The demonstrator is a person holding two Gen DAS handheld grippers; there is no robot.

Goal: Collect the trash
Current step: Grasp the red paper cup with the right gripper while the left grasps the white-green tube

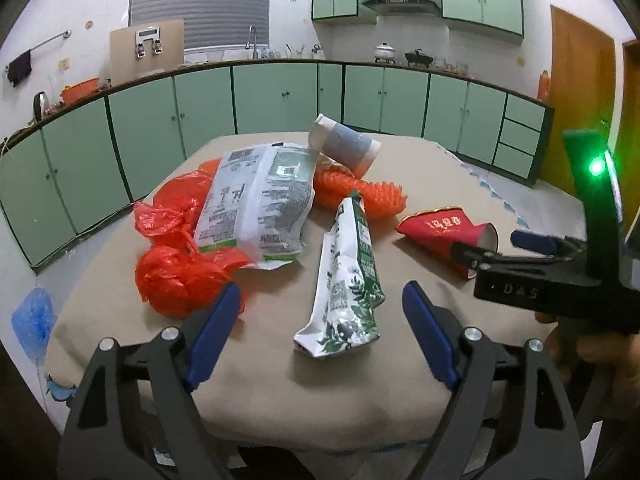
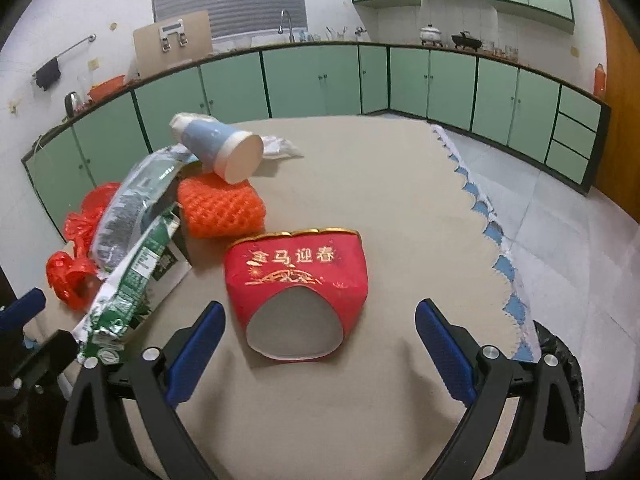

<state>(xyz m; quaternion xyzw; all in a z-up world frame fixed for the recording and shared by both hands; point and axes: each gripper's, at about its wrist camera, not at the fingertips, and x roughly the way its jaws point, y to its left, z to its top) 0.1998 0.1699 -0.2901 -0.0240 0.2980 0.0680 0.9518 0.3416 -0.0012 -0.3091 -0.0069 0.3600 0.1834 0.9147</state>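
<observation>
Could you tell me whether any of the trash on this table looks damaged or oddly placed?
Yes. The red paper cup lies on its side, squashed flat. The green-and-white carton is crushed too. The blue bottle rests tilted on the orange foam net.

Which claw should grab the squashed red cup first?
The right claw, probably. The red cup lies straight ahead of its open fingers, while the left claw faces the green-and-white carton instead.

Squashed red cup (image 2: pixel 296 280) ahead of wide-set jaws.
</observation>
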